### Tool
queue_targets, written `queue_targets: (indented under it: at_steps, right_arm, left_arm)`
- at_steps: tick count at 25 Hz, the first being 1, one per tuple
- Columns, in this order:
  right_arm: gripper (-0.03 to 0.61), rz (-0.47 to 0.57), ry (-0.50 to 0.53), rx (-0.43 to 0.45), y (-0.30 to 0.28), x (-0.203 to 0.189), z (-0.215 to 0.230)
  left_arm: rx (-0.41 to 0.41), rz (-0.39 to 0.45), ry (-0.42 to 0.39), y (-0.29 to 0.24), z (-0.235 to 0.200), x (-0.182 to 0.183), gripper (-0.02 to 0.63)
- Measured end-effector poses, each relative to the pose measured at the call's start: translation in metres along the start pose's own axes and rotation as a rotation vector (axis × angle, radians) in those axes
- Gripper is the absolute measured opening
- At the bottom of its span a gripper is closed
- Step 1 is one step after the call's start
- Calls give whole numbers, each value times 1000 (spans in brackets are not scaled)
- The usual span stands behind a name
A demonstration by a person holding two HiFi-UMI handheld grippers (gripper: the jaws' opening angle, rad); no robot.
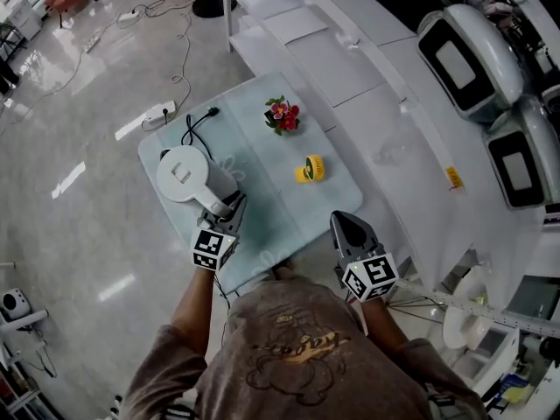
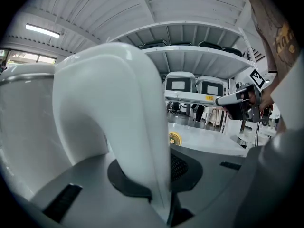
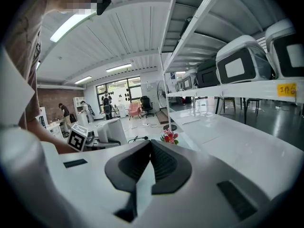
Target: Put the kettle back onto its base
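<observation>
A white kettle (image 1: 185, 175) stands at the left side of the small pale table (image 1: 289, 213); its body (image 2: 28, 141) and arched handle (image 2: 128, 127) fill the left gripper view. My left gripper (image 1: 229, 202) is shut on that handle, with the jaws (image 2: 161, 175) pressed against its lower end. The base is hidden beneath the kettle; only a black cord (image 1: 197, 122) runs out behind it. My right gripper (image 1: 343, 220) hovers at the table's front right, its jaws (image 3: 151, 146) shut with nothing between them. From there the kettle (image 3: 111, 131) shows at the far left.
A small pot of red flowers (image 1: 282, 115) and a yellow object (image 1: 310, 170) sit on the table's right half. A power strip (image 1: 157, 112) lies on the floor behind. White shelving with boxy machines (image 1: 459, 59) runs along the right.
</observation>
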State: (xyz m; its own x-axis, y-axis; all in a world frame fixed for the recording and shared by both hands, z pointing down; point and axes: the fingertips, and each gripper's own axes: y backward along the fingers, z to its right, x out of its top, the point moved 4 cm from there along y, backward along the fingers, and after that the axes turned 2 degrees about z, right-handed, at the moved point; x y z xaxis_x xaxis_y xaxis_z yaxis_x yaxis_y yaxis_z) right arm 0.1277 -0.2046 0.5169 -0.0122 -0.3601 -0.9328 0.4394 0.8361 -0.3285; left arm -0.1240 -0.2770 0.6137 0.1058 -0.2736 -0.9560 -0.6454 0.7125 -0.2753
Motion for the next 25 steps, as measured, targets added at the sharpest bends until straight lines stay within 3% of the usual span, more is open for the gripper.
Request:
queue_targets:
  at_steps: [25]
  right_arm:
    - [0,-31,-13,-30,7,-13,4]
  left_arm:
    - [-67,-57,-77,-12,21,-26,77]
